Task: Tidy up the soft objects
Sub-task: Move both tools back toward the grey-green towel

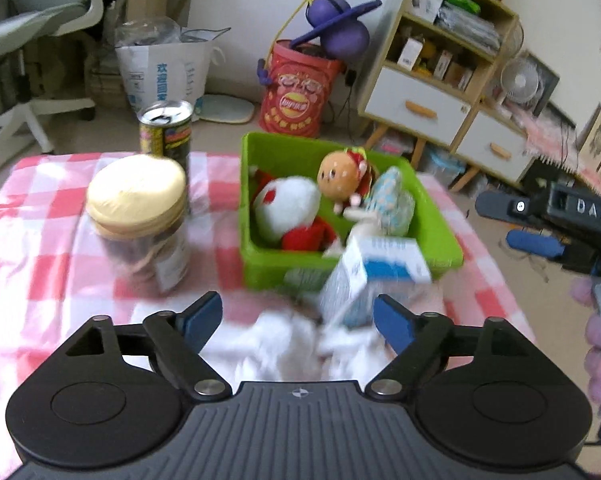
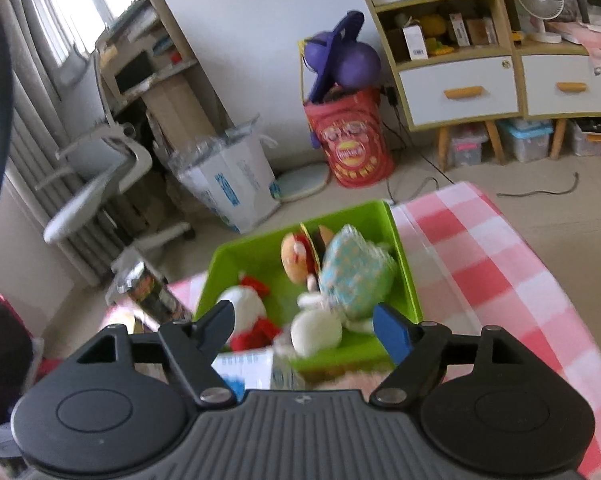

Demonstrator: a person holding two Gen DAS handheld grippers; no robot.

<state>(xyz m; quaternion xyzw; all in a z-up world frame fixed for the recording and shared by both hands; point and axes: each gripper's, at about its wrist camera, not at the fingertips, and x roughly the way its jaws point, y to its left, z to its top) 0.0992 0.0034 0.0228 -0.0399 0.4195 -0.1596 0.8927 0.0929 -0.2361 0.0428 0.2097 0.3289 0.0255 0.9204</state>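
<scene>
Leftmost of the green bin (image 1: 256, 216), well apart on the pink checked cloth (image 1: 40, 240), stands a clear jar with a cream lid (image 1: 138, 216), a drink can (image 1: 166, 130) just behind it. Left gripper (image 1: 296, 322) tilts downward toward the bin's near wall, jaws spread wide with nothing clamped; no earlier view given, so only that stance is noted. A blurred white soft thing (image 1: 284, 344) lies on the cloth between and below its fingers, not pressed by either pad. A blue-and-white carton (image 1: 374, 276) leans against the bin's near wall, just beside the right-hand blue pad. Inside the bin: a white-and-red plush (image 1: 290, 210) at left, a round-headed doll (image 1: 340, 176) in the middle, a pale blue dotted plush (image 1: 394, 204) at right. Right gripper (image 2: 304, 326) also angles down over the bin's near edge, jaws parted, holding nothing; a white plush (image 2: 316, 330) sits in the bin beyond its tips, untouched.
</scene>
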